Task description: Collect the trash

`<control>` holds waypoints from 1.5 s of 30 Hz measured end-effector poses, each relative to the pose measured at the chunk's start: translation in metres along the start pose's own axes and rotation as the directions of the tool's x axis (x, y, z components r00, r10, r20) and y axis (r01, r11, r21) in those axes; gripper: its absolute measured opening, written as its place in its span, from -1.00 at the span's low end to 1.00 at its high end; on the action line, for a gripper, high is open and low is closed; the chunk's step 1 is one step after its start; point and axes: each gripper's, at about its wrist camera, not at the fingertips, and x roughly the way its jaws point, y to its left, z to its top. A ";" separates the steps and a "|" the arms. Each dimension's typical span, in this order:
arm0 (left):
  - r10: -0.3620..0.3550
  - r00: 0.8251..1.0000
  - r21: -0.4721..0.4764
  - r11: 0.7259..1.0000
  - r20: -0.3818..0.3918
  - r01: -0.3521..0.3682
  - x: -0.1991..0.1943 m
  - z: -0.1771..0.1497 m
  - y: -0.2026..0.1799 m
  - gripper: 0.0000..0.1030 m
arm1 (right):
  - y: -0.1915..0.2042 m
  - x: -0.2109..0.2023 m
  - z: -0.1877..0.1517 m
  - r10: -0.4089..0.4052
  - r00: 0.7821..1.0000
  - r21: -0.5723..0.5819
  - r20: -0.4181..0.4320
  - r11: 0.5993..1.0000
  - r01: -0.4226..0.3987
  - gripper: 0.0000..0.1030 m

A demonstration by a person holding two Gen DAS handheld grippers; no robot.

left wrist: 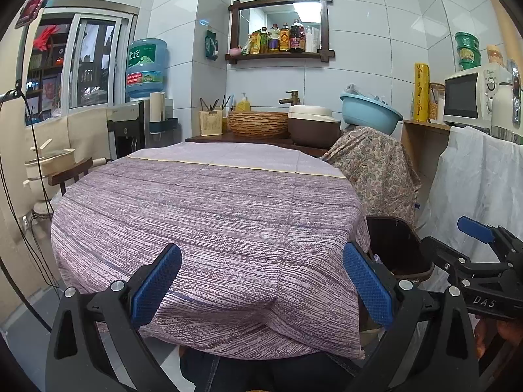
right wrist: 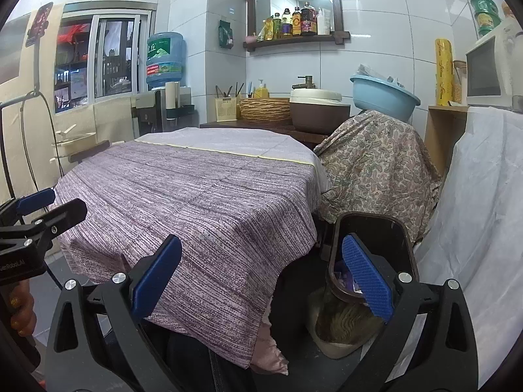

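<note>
A dark brown trash bin (right wrist: 369,228) stands on the floor just right of the round table (right wrist: 196,196), which is covered in a purple striped cloth. Purple and white scraps (right wrist: 343,272) lie inside the bin. My right gripper (right wrist: 261,277) is open and holds nothing; its right pad overlaps the bin's mouth in the right wrist view. My left gripper (left wrist: 261,281) is open over the table's near edge (left wrist: 202,212), also holding nothing. The left wrist view shows the bin (left wrist: 392,238) and the right gripper (left wrist: 457,241) at the right. At the left edge of the right wrist view is the left gripper (right wrist: 49,209).
A paisley-draped chair (right wrist: 376,163) and a white-sheeted cabinet (right wrist: 474,196) close in behind and to the right of the bin. A wooden chair (left wrist: 70,171) and a cabled stand (left wrist: 19,163) stand left of the table. A sink counter (left wrist: 261,124) runs along the back wall.
</note>
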 end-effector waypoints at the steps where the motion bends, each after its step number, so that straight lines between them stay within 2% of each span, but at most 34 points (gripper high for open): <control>1: 0.001 1.000 0.000 1.000 0.001 -0.001 0.000 0.000 0.000 0.90 | 0.000 0.000 0.001 -0.001 1.000 0.000 0.001 1.000 0.001 0.89; 45: 0.002 1.000 -0.002 1.000 -0.006 -0.002 0.000 0.001 0.001 0.90 | 0.000 -0.003 0.004 0.007 1.000 -0.002 0.008 1.000 -0.007 0.89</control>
